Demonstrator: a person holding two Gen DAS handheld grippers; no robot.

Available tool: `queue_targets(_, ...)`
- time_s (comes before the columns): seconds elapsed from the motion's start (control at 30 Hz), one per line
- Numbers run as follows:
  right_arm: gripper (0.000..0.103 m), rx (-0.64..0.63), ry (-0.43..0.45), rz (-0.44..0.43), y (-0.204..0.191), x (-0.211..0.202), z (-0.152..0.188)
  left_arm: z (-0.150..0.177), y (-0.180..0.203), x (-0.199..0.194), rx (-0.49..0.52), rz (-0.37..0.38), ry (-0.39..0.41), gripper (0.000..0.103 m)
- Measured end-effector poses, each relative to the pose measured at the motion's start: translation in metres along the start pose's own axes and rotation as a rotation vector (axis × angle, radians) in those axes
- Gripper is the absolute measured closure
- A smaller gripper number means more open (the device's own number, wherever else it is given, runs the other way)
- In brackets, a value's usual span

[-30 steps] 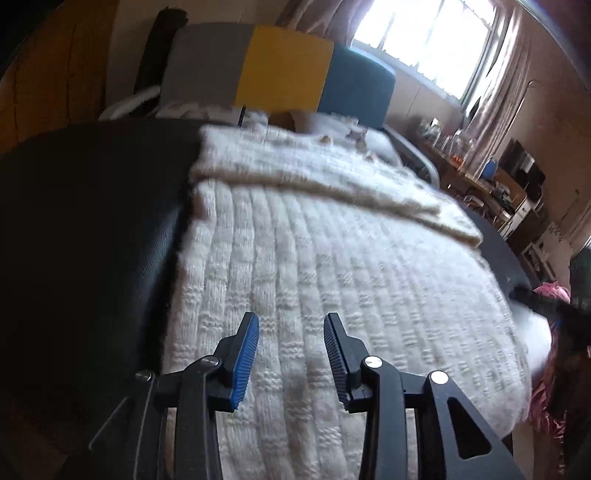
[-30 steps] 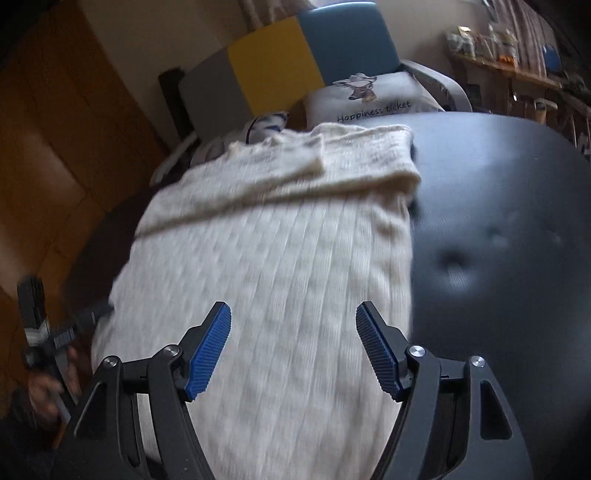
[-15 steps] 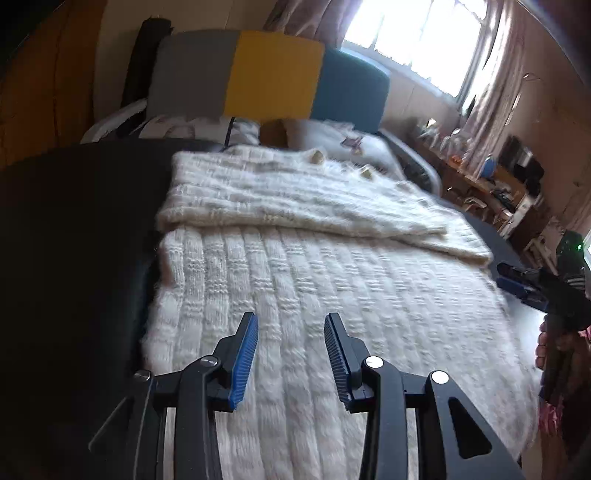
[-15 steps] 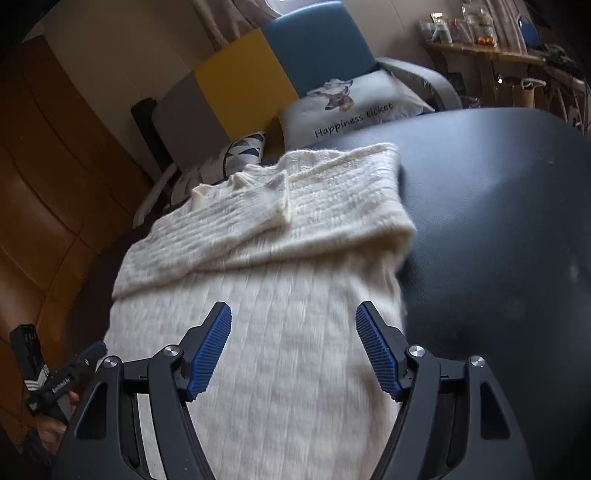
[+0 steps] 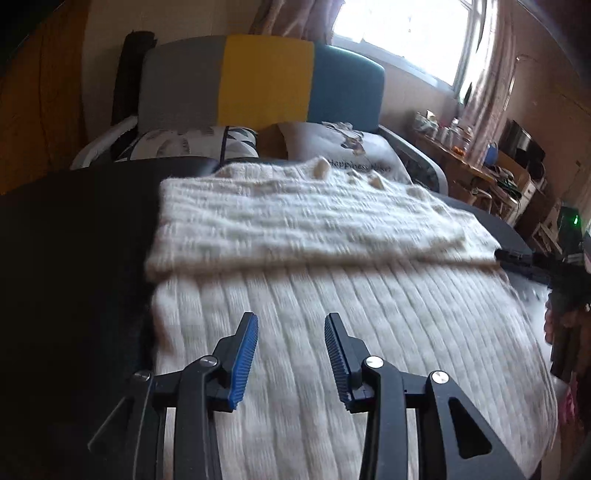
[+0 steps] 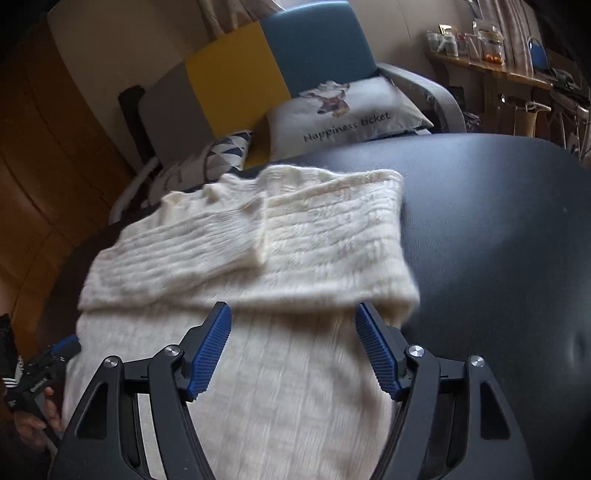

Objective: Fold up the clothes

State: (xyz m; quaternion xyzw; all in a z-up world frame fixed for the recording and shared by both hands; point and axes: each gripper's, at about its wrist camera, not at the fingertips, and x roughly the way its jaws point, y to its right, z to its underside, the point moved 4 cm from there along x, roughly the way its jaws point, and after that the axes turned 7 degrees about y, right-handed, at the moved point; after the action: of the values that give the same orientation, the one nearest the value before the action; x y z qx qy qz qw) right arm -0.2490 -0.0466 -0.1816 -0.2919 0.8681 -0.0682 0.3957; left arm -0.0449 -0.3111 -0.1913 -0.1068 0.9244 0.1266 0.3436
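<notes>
Home living room. Ahead of the hand-held gripper (image 5: 291, 356): grey-yellow-blue sofa (image 5: 266, 85) with printed cushions (image 6: 347, 110). Curtained window (image 5: 402, 33) ahead-right, cluttered wooden shelf (image 6: 491, 70) with jars to the right. Wood panelling (image 6: 48, 147) at left. Dark padded surface (image 6: 498, 229) just ahead.

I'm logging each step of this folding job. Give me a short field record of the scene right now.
garment: cream ribbed knit sweater, lying flat, sleeves folded across its upper part
surface: black padded leather top
left gripper: open, above the sweater's lower body, nothing between the jaws
right gripper: open, above the sweater near its right edge, empty
behind: grey, yellow and blue sofa with printed cushion
</notes>
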Motion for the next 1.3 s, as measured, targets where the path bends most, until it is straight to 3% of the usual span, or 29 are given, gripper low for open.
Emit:
queue_targets(0.07,0.030,0.019,-0.078,0.055,0.012,0.020,0.004,0.003,-0.004,0.014,-0.005,-0.045,-0.056,0.065)
queue_targets(0.1,0.030,0.001,-0.060,0.055,0.011,0.016,0.004,0.002,-0.004,0.013,-0.005,-0.037,-0.049,0.065)
queue_targets(0.23,0.030,-0.080,-0.088,0.035,-0.003,0.007,0.002,-0.023,0.004,0.001,0.003,0.072,0.023,0.065)
queue_targets(0.33,0.030,-0.163,-0.035,-0.014,-0.029,-0.004,-0.020,-0.061,0.012,0.001,0.031,0.107,0.102,0.065)
queue_targets(0.43,0.030,-0.239,0.019,-0.029,-0.058,0.004,-0.051,-0.093,0.019,0.028,0.042,0.114,0.088,0.065)
queue_targets(0.57,0.030,-0.316,-0.054,0.074,-0.066,0.047,-0.067,-0.102,0.015,0.084,0.064,0.004,-0.026,0.065)
queue_targets(0.67,0.030,-0.304,-0.179,0.217,-0.030,0.078,-0.051,-0.098,0.007,0.098,0.034,0.020,-0.050,0.062)
queue_targets(0.7,0.028,-0.296,-0.195,0.222,-0.019,0.083,-0.044,-0.097,0.005,0.101,0.022,0.031,-0.052,0.062)
queue_targets(0.77,0.027,-0.269,-0.123,0.152,-0.011,0.076,-0.041,-0.098,0.002,0.105,0.006,0.058,-0.046,0.063)
queue_targets(0.87,0.027,-0.284,-0.091,0.145,-0.018,0.069,-0.048,-0.114,0.019,0.101,0.051,0.125,0.018,0.063)
queue_targets(0.9,0.027,-0.298,-0.076,0.104,-0.028,0.069,-0.052,-0.121,0.026,0.103,0.082,0.135,0.025,0.063)
queue_targets(1.03,0.027,-0.340,-0.058,-0.079,-0.069,0.075,-0.068,-0.141,0.046,0.125,0.225,0.074,0.029,0.063)
queue_targets(1.13,0.027,-0.380,-0.075,-0.068,-0.083,0.093,-0.080,-0.153,0.051,0.144,0.378,-0.014,0.029,0.063)
queue_targets(1.17,0.027,-0.380,-0.082,-0.057,-0.085,0.101,-0.085,-0.155,0.051,0.152,0.418,-0.010,0.012,0.063)
queue_targets(1.3,0.027,-0.366,-0.103,-0.058,-0.083,0.118,-0.097,-0.160,0.039,0.179,0.446,0.116,-0.099,0.063)
